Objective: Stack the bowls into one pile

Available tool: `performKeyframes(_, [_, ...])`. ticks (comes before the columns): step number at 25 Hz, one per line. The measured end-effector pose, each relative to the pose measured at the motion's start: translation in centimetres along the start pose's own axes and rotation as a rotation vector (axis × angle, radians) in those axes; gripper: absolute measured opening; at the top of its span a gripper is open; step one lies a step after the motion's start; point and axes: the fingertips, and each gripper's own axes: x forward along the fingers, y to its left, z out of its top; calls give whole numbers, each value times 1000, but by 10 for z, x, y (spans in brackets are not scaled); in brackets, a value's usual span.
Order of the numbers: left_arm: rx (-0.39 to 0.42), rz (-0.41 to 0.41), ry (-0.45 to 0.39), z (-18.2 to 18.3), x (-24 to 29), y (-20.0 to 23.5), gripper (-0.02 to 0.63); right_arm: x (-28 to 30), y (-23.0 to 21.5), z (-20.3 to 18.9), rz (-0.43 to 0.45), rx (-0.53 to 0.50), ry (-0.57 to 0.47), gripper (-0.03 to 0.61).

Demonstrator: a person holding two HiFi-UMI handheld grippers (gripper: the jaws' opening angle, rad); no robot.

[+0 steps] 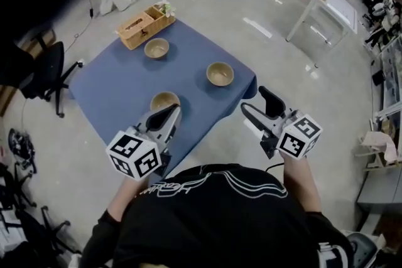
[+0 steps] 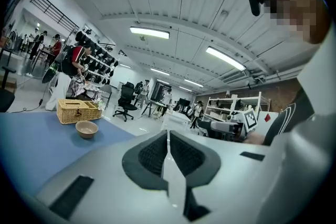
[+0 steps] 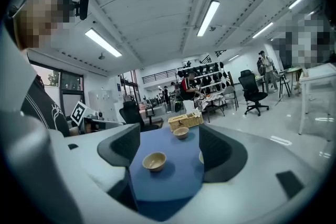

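On the table [image 1: 119,81] sit three separate bowls [image 1: 220,74], seemingly empty.

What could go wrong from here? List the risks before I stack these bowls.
The near bowl sits close to the table's front edge, right by the left gripper; a bump could knock it off.
That gripper's jaws are shut, so lowering it now would shove the bowl rather than grip it.
The right bowl lies near the table's right edge too.
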Motion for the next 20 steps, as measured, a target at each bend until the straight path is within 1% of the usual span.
performKeyframes(4, [5,-6,10,2,16,5,34,4,-18,-5,-22,23,17,364])
performKeyframes(10, [-12,15,41,-4,38,12,34,12,-56,-15,-36,61,53,362])
performKeyframes(15, [-8,86,44,2,56,31,34,37,-88,-24,3,81,98,362])
performKeyframes(20, [-44,164,59,-2,72,60,34,70,-121,-38,43,138,154,362])
